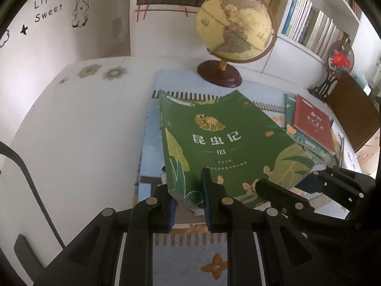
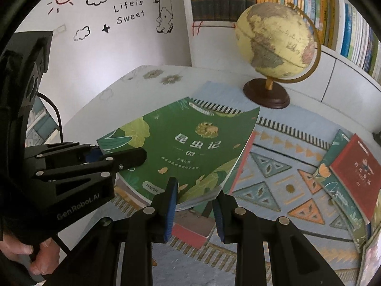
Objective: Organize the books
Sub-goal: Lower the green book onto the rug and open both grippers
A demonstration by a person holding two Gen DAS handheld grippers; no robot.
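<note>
My jaws grip the green book [image 1: 214,143] at both near corners, left gripper [image 1: 189,195] pinched tight, right gripper [image 2: 196,202] a little looser, holding it tilted above the patterned mat [image 2: 273,166]; I should lower it level before letting go.

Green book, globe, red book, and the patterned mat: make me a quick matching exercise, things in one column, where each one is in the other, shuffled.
Things:
1. green book
2. globe
3. red book
4. patterned mat

Places:
A. spread flat over the table
B. on top of a small pile at the right
C. gripped at its near edge
D. standing on a dark base at the back

Pairs: 1-C, 2-D, 3-B, 4-A
</note>
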